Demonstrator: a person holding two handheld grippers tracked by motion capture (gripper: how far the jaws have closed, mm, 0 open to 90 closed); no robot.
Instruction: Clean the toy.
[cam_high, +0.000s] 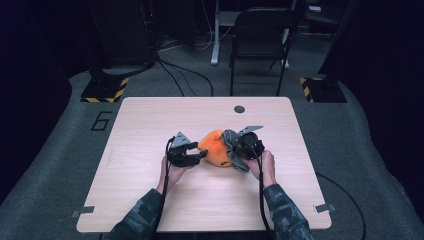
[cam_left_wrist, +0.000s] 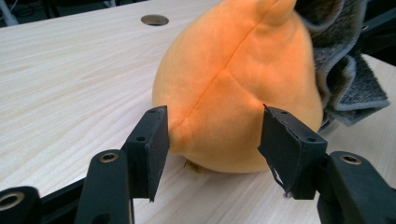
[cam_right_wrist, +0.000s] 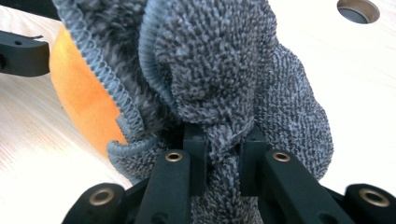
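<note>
Orange plush toy (cam_left_wrist: 233, 93) sits between the left hand-held gripper's (cam_left_wrist: 214, 140) parted pads

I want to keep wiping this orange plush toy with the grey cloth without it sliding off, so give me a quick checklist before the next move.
1. Right gripper clamped on the grey cloth: ok, cloth bunched between its shut jaws.
2. Cloth touching the orange plush toy: ok, it drapes over one side of it.
3. Left gripper steadying the toy: not ok, the jaws stand apart on either side and the pads do not press on it.
4. Toy resting on the table: ok, well away from the edges.
5. Toy clear of the round hole: ok.
</note>
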